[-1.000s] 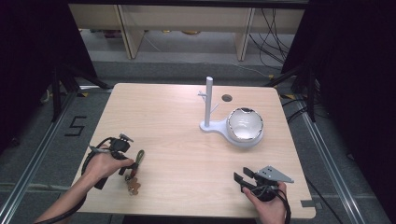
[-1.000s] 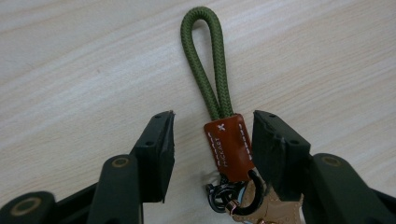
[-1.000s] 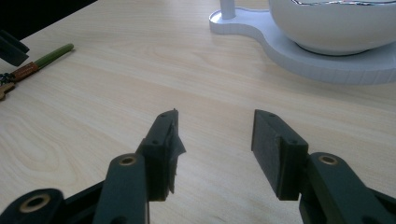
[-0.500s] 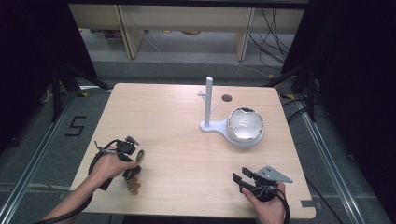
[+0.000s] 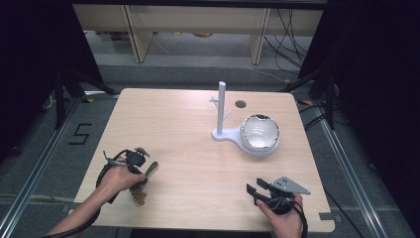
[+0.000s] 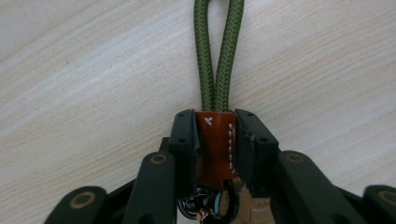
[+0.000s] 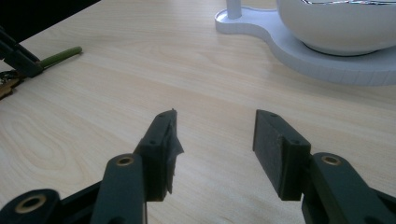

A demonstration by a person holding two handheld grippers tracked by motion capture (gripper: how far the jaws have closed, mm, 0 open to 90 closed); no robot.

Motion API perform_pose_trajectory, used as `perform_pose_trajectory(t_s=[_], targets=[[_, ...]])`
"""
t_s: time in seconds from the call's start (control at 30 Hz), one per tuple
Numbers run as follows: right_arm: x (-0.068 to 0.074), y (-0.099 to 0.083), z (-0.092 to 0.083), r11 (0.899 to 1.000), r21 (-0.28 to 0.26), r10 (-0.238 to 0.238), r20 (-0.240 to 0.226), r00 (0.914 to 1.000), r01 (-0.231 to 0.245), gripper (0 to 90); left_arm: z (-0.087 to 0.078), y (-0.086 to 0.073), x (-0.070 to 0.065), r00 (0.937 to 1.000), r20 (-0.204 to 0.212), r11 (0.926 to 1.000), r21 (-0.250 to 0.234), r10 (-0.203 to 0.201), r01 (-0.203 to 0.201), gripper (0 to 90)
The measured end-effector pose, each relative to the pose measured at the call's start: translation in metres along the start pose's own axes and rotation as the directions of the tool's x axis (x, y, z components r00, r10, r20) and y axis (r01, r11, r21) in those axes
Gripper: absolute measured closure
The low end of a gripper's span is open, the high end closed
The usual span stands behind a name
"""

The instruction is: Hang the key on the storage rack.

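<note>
A keychain with a green cord loop (image 6: pixel 218 51) and a brown leather tab (image 6: pixel 216 144) lies on the wooden table (image 5: pixel 183 134) near its front left. My left gripper (image 6: pixel 215 135) is shut on the leather tab, with keys dimly visible between the jaws behind it. In the high view the left gripper (image 5: pixel 141 176) sits over the keychain (image 5: pixel 148 171). My right gripper (image 7: pixel 215 144) is open with nothing between its jaws, resting near the front right of the table (image 5: pixel 258 191). The cord (image 7: pixel 60 56) shows far off in the right gripper view.
A white stand with an upright post (image 5: pixel 221 106) and a white bowl (image 5: pixel 259 134) on its base sits at the table's right middle. The bowl (image 7: pixel 336 23) looms ahead of the right gripper. A small round hole (image 5: pixel 240 104) is in the tabletop behind the post.
My left gripper has moved a little toward the front and right and now holds the keychain's leather tab. The right gripper has hardly moved.
</note>
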State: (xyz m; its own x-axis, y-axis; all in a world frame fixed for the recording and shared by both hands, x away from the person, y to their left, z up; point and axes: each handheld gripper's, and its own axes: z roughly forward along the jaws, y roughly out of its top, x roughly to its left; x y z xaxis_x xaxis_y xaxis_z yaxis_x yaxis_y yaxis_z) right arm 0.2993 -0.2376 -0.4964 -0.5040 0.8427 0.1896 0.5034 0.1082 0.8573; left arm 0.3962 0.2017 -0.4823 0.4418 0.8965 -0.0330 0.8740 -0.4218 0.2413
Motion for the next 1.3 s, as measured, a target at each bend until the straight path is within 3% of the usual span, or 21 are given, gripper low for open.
perform_pose_trajectory(t_s=[0.03, 0.07, 0.2, 0.23, 0.37, 0.43, 0.47, 0.5, 0.73, 0.8, 0.83, 0.9, 0.93, 0.97, 1.0, 1.03, 1.13, 1.2, 1.23, 1.27, 1.3], targets=[[0.000, 0.000, 0.000, 1.000, 0.000, 0.000, 0.000, 1.0000, 0.000, 50.6, 0.000, -0.001, 0.001, 0.9994, -0.011, 0.9993, -0.016, 0.033, -0.033, 71.1], [0.004, 0.000, -0.001, 0.998, 0.018, 0.053, -0.010, 0.9985, -0.053, 50.6, 0.001, -0.002, 0.001, 0.9984, -0.019, 0.9981, -0.030, 0.053, -0.054, 71.8], [0.004, -0.001, 0.001, 0.998, 0.007, 0.059, -0.023, 0.9980, -0.059, 50.5, 0.000, -0.003, -0.001, 0.9975, -0.028, 0.9976, -0.023, 0.065, -0.065, 74.4], [0.002, -0.001, 0.001, 1.000, 0.004, 0.024, -0.016, 0.9996, -0.024, 50.5, -0.001, -0.003, 0.002, 0.9910, -0.044, 0.9912, -0.032, 0.127, -0.128, 75.0], [0.004, -0.001, 0.001, 0.999, 0.007, 0.054, -0.017, 0.9984, -0.054, 50.4, -0.002, -0.007, 0.005, 0.9939, -0.016, 0.9923, -0.058, 0.109, -0.110, 76.3], [0.000, 0.000, 0.001, 1.000, 0.000, -0.005, 0.003, 1.0000, 0.005, 50.4, -0.002, -0.009, 0.006, 0.9952, -0.007, 0.9923, -0.077, 0.097, -0.098, 76.8], [0.003, 0.000, 0.000, 0.999, 0.019, 0.047, -0.002, 0.9989, -0.047, 50.4, -0.003, -0.009, 0.008, 0.9944, -0.002, 0.9908, -0.085, 0.106, -0.106, 77.1], [-0.001, 0.000, 0.001, 1.000, 0.000, -0.001, 0.003, 1.0000, 0.001, 50.4, -0.003, -0.010, 0.009, 0.9941, 0.004, 0.9895, -0.096, 0.108, -0.107, 77.3], [-0.002, 0.000, 0.000, 1.000, 0.004, 0.005, 0.003, 1.0000, -0.005, 50.4, -0.011, -0.019, 0.008, 0.9922, 0.011, 0.9725, -0.200, 0.124, -0.120, 77.5], [-0.001, 0.000, 0.000, 1.000, 0.005, 0.005, 0.004, 1.0000, -0.005, 50.4, -0.014, -0.024, 0.007, 0.9898, 0.020, 0.9578, -0.256, 0.141, -0.132, 77.5], [0.002, 0.000, -0.001, 0.998, 0.020, 0.054, -0.003, 0.9986, -0.054, 50.4, -0.016, -0.025, 0.006, 0.9879, 0.029, 0.9511, -0.276, 0.153, -0.139, 77.5], [0.001, -0.001, -0.001, 0.999, 0.017, 0.044, -0.001, 0.9990, -0.044, 50.3, -0.016, -0.027, 0.006, 0.9866, 0.028, 0.9458, -0.290, 0.160, -0.146, 77.5], [0.002, -0.001, 0.000, 0.999, 0.006, 0.052, -0.007, 0.9986, -0.052, 50.3, -0.019, -0.031, 0.005, 0.9859, 0.019, 0.9322, -0.329, 0.166, -0.151, 77.6], [0.002, -0.001, 0.000, 0.999, 0.012, 0.052, -0.006, 0.9986, -0.052, 50.3, -0.019, -0.031, 0.005, 0.9859, 0.019, 0.9322, -0.329, 0.166, -0.151, 77.5], [-0.001, 0.000, 0.000, 1.000, 0.000, 0.009, 0.000, 1.0000, -0.009, 50.3, -0.020, -0.034, 0.006, 0.9839, 0.022, 0.9126, -0.378, 0.178, -0.156, 77.5], [-0.001, 0.000, 0.001, 1.000, -0.002, 0.009, 0.001, 1.0000, -0.009, 50.2, -0.020, -0.035, 0.005, 0.9851, 0.034, 0.9005, -0.412, 0.169, -0.140, 77.6], [0.002, -0.001, 0.000, 0.999, 0.013, 0.047, 0.003, 0.9989, -0.047, 50.1, -0.024, -0.041, 0.006, 0.9782, 0.020, 0.8702, -0.461, 0.207, -0.174, 77.6], [0.001, -0.002, 0.002, 0.999, -0.004, 0.034, -0.008, 0.9994, -0.034, 50.0, -0.023, -0.044, 0.004, 0.9754, 0.014, 0.8374, -0.516, 0.220, -0.181, 77.6], [0.001, -0.002, 0.002, 0.999, -0.004, 0.034, -0.008, 0.9994, -0.034, 50.0, -0.023, -0.044, 0.004, 0.9754, 0.014, 0.8374, -0.516, 0.220, -0.181, 77.6], [-0.002, -0.001, 0.002, 1.000, -0.004, -0.010, -0.002, 1.0000, 0.010, 49.9, -0.020, -0.046, 0.001, 0.9803, 0.048, 0.8001, -0.586, 0.192, -0.128, 77.6], [-0.001, -0.001, 0.001, 1.000, -0.003, -0.002, -0.006, 1.0000, 0.002, 49.9, -0.021, -0.047, 0.000, 0.9809, 0.043, 0.7959, -0.592, 0.190, -0.128, 77.6]])
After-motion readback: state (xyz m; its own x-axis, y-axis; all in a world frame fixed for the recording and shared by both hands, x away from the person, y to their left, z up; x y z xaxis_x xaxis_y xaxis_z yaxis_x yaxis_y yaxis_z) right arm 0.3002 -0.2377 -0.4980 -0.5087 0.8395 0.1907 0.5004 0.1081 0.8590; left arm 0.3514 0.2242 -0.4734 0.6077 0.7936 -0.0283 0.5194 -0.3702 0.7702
